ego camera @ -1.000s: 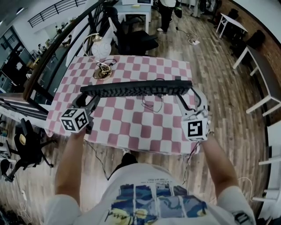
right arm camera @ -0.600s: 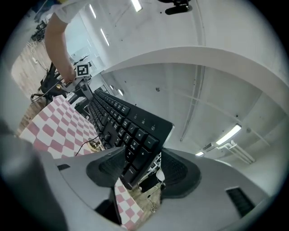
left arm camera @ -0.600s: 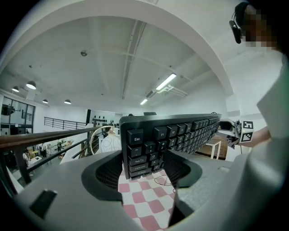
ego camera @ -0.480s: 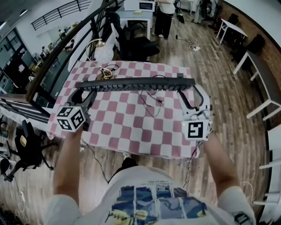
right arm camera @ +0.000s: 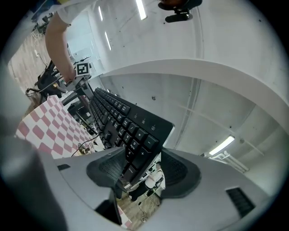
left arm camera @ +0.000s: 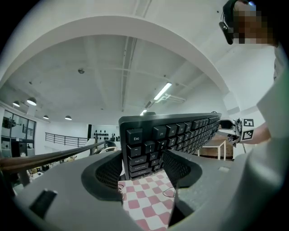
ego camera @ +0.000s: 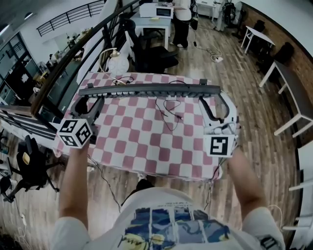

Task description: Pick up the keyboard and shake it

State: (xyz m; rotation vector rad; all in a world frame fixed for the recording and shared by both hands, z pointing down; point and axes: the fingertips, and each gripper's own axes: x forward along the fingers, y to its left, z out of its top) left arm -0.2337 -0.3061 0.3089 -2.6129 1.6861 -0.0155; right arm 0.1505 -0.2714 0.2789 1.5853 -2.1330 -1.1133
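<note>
one black kbd (ego camera: 149, 89) — long, slim, tilted edge-on

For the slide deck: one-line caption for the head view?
Left gripper and right gripper hold a long black plastic keyboard by its ends, above the pink-and-white checkered table.

Premises: open-plan office or lab floor.

- Flooring: brown wood-plank floor (ego camera: 244, 88) throughout.
- Ten o'clock: long black metal railing (ego camera: 68, 58), with glass-fronted rooms beyond it.
- Twelve o'clock: white desk (ego camera: 146, 20) carrying a white boxy appliance (ego camera: 157, 10). A black swivel office chair (ego camera: 154, 49) is in front and a standing person (ego camera: 182, 19) beside.
- Two o'clock: white-topped tables (ego camera: 258, 27) along a red-brown brick wall (ego camera: 293, 34).
- Centre: table under a pink-and-white checked cloth (ego camera: 146, 141).
- Eight o'clock: second black wheeled chair (ego camera: 29, 163).
- Overhead: white ceiling with long strip lights (left arm camera: 162, 90).
</note>
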